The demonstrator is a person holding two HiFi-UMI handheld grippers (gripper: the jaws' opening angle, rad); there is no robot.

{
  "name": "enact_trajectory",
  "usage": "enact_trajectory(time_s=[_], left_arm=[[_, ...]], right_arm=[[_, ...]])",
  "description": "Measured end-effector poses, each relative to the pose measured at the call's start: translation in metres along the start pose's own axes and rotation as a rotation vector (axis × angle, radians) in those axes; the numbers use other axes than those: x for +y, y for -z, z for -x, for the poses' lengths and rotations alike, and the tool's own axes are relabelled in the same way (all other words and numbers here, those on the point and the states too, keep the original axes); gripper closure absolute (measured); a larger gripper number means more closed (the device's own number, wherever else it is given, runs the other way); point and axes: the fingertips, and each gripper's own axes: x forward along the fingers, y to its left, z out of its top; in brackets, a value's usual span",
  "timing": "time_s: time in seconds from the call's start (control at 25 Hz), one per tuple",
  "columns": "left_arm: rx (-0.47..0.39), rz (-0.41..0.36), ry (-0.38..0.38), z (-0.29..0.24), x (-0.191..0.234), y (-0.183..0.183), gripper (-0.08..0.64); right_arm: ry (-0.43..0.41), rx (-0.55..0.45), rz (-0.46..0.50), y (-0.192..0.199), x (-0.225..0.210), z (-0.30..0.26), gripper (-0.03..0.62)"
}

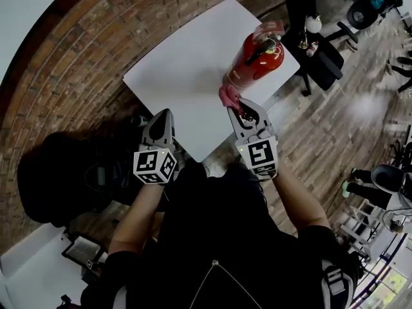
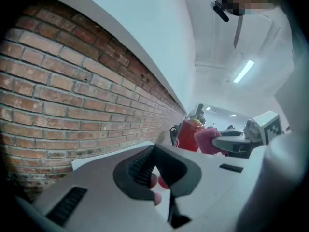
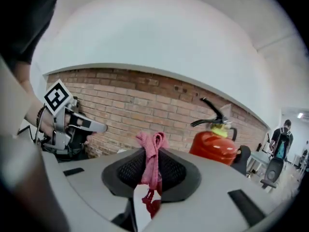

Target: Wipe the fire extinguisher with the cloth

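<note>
Now: white bench (image 1: 183,69) set against a curved brick wall (image 1: 71,63), wooden floor (image 1: 335,127) to the right

Fire extinguisher (image 1: 256,62): red body, black lever and hose at the top, yellow-green piece at the neck. Stands upright on the bench, close to its right edge

Right gripper (image 1: 238,105): held over the bench's near right part, pointing at the foot of the extinguisher. Jaws pressed together on the cloth (image 3: 150,156), a pink rag bunched into a narrow fold. A tuft sticks up above the pads and a darker end hangs down below them. From the head view the cloth sits right at the lower body of the extinguisher. Contact or a small gap, cannot tell. In the right gripper view the extinguisher shows off to the right of the cloth

Left gripper (image 1: 165,113): at the bench's near left edge, well apart from the extinguisher, marker cube toward the person. Jaws together, nothing gripped between the pads. Its own view looks across the bench to the extinguisher, with the right gripper and the pink cloth in front of it

Black office chair (image 1: 322,56) on the floor beyond the bench's right corner
</note>
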Motion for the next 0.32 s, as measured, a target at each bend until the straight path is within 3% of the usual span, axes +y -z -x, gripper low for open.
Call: enact_trajectory(time_s=[0.32], left_arm=[[-0.073,-0.036,0.065,-0.031,-0.154,-0.015,0.532]], right_arm=[[0.016,-0.109,-0.056,-0.003,-0.080,0.127,0.505]])
